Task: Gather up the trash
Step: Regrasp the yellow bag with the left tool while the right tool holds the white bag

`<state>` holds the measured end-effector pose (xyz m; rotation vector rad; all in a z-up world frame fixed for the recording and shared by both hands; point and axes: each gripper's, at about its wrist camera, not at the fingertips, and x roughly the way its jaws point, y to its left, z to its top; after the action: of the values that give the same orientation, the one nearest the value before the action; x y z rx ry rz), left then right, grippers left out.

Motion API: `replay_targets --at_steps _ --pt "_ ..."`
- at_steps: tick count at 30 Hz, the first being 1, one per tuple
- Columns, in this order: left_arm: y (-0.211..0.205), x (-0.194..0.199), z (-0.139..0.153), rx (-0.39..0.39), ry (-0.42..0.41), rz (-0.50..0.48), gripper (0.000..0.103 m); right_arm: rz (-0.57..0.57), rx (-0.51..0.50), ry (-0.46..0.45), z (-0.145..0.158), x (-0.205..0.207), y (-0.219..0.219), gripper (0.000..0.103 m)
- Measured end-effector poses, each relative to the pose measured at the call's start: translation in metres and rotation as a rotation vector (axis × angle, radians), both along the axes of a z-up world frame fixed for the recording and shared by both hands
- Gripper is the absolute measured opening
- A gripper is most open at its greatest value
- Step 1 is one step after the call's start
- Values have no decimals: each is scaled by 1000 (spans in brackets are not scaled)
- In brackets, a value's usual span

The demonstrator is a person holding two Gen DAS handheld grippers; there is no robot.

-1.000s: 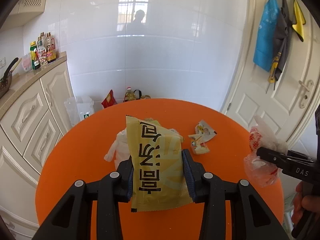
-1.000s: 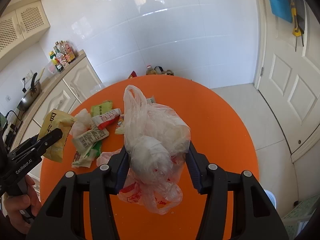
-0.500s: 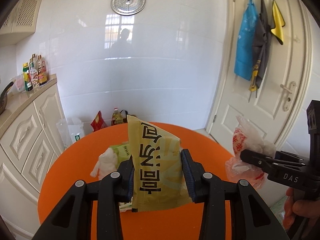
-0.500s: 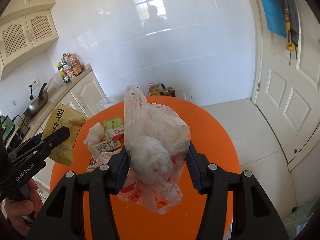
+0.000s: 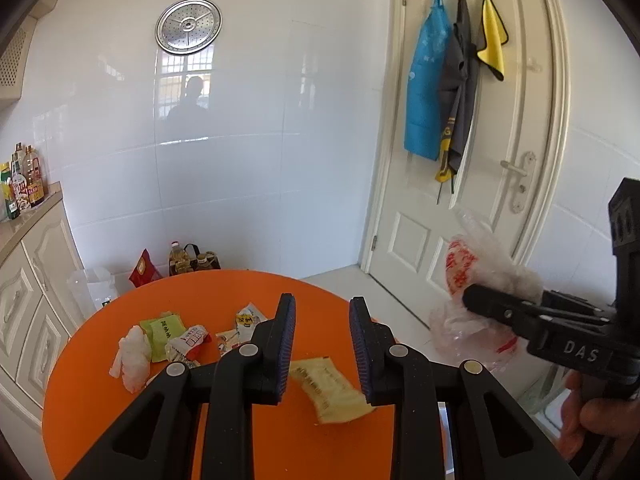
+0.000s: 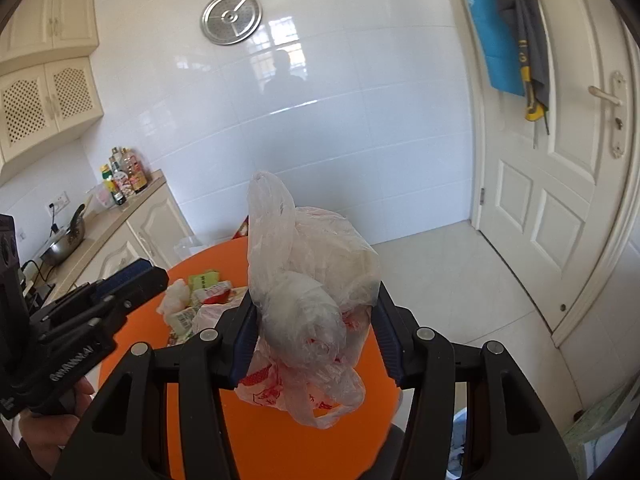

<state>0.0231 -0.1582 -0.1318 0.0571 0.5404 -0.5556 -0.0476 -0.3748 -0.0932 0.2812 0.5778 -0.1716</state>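
In the left wrist view, the left claw (image 5: 322,342) is released, with nothing between its blue pads. Just below and beyond it, the yellow packet (image 5: 330,386) lies flat on the orange desk (image 5: 224,292), near the desk's right edge. More trash sits toward the left edge: a white crumpled tissue (image 5: 132,354), a green wrapper (image 5: 163,332), a red-and-white wrapper (image 5: 188,342) and a small torn wrapper (image 5: 247,318). At the right of this view, the right claw (image 5: 486,306) holds the plastic bag (image 5: 476,280) out past the desk's edge.

In the right wrist view, the right claw (image 6: 316,340) is clenched on the plastic bag (image 6: 308,300), gripping the bunched middle — the handles stick up and the printed bottom hangs down. The left claw (image 6: 132,278) stands at the left, over the wrappers.

I judge the step in hand is to carry the bag to a bin. A bin is not clearly visible, so the target should be found first. The grip should stay firm, because thin plastic slips easily. The yellow packet should be taken again with a flat, low approach — its edge is close to the desk's rim, and a push could send it off.
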Motion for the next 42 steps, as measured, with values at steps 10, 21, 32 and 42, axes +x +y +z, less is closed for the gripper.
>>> replay_targets --at_steps 10,21,32,42 --pt "11 28 -61 68 208 3 56 -30 47 91 -44 -5 -22 53" --pt "-22 90 -95 198 324 -50 79 -95 69 144 -69 -10 -57 53" --pt "-27 147 -104 135 384 -109 9 -137 86 168 -78 -10 -76 53" --pt "-23 133 -91 108 315 -159 4 -142 83 167 -75 -11 -73 53"
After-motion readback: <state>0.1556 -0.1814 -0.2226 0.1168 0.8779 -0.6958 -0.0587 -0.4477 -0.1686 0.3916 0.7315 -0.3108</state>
